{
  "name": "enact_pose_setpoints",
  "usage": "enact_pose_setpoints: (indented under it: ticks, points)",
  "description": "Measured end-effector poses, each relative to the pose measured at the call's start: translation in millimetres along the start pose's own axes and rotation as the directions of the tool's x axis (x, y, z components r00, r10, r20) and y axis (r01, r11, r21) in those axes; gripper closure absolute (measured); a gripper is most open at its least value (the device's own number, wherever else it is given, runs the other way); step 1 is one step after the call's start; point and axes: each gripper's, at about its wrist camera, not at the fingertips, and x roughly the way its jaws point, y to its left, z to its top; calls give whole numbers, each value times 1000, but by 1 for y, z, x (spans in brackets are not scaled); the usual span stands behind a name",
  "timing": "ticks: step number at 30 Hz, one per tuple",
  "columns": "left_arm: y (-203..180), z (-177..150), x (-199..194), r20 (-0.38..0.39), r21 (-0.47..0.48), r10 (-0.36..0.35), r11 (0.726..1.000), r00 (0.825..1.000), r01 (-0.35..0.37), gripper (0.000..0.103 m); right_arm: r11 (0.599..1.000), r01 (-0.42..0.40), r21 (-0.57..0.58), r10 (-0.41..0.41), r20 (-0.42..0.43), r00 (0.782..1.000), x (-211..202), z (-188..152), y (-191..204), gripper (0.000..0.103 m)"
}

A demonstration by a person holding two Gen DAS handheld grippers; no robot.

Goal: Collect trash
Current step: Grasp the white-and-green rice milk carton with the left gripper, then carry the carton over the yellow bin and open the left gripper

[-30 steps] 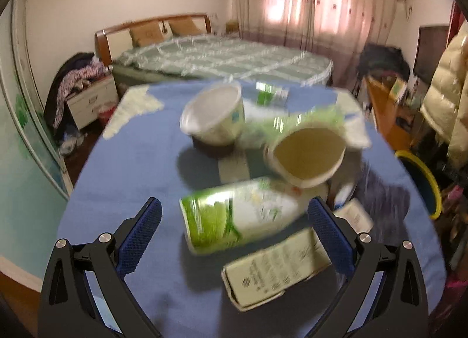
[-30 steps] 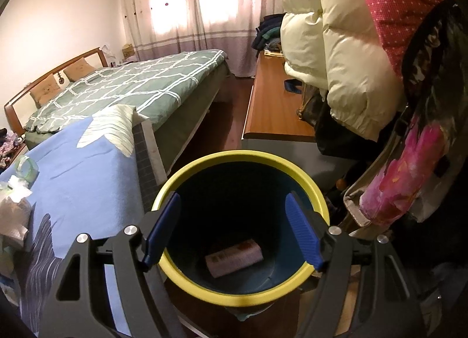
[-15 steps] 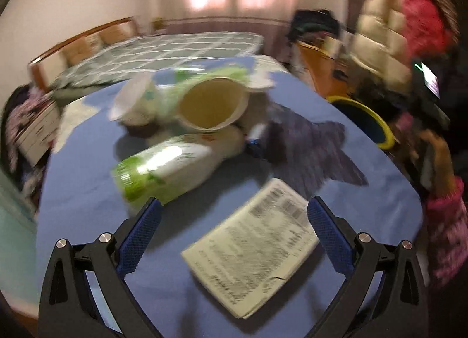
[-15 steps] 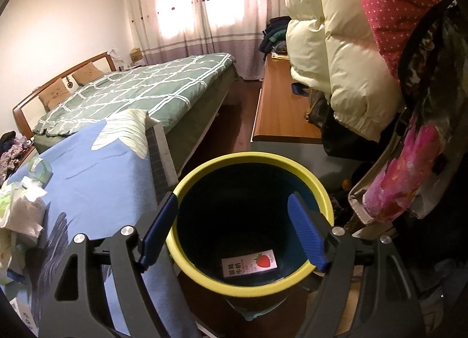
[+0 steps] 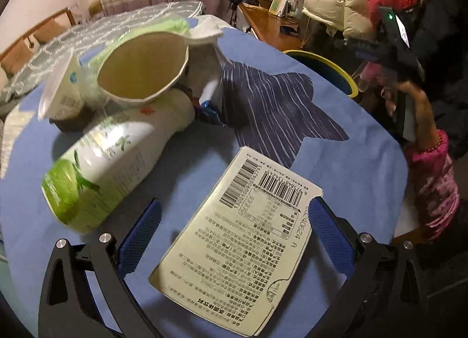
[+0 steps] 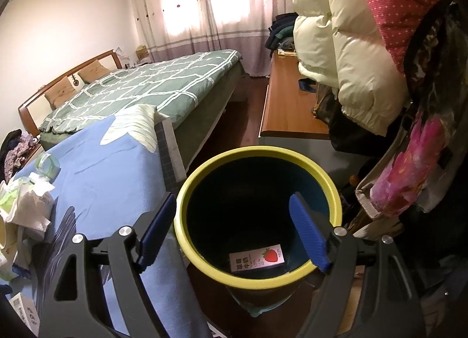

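Flat cream carton: the flattened cream cardboard carton with barcodes and fine print (image 5: 242, 247) lies on the blue-clothed worktop (image 5: 345, 145), between the fingers of the left gripper (image 5: 231, 229) and touching neither.
What has changed: a second ago the left gripper faced the green-and-white plastic bottle (image 5: 105, 162); now it has swung and dipped so that the carton fills the gap. In the right view, the small strawberry-print milk box (image 6: 257, 257) has gone from lying across the floor of the yellow-rimmed dark bin (image 6: 257, 279) to resting by its near wall.
Meaning for the task: one piece looks delivered, and the carton appears to be the next pick; the bottle, the tipped tan paper bowl (image 5: 143, 72) and the white yogurt cup (image 5: 63, 86) remain to be collected.
Long axis: the carton's long side runs from the lower left, near the camera, up to the barcode end at the upper right. It lies flat, printed face up.
Left fingers: wide, both blue pads clear of the carton's edges.
Right gripper (image 6: 234, 234): its fingers are spread wide over the bin's mouth, with nothing between them.
Judgement: a flat carton gives little edge to pinch, so a tilted approach may be needed.
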Motion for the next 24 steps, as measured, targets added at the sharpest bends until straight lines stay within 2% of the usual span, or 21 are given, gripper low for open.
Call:
enact_pose_setpoints:
  ticks: [2,6,8,11,14,16,19,21,22,24]
  points:
    - [-4,-6,1,-27,-8,-30,1000,999,30,4,1000,-3,-1,3,0,1000,0,0,1,28]
    - [-25,-18,7,-93,23,22,1000,995,-20,4,1000,-10,4,10,4,1000,-2,-1,1,27]
    - [-32,-22,9,-136,-21,27,999,990,-30,4,1000,-14,5,14,6,1000,-3,-1,1,27]
    - [-39,-23,7,-162,-91,66,993,985,-82,4,1000,-26,9,26,8,1000,-6,-3,2,27]
    - [-39,-19,8,-159,-154,95,981,983,-119,4,999,-37,9,37,12,999,-9,-4,2,27]
    - [-38,-16,10,-152,-154,135,975,979,-158,5,999,-43,9,43,15,999,-12,-5,1,27]
    - [-34,-12,15,-155,-161,164,969,974,-189,12,999,-43,14,43,22,999,-17,-6,-2,27]
    - [-35,-9,16,-151,-142,203,964,968,-224,22,999,-45,25,45,25,999,-19,-7,-7,27]
    - [-36,-8,17,-148,-139,208,964,967,-228,27,998,-47,31,46,25,999,-20,-7,-9,27]
    - [-36,-6,16,-144,-144,199,965,969,-219,29,998,-50,42,49,25,998,-22,-9,-14,27]
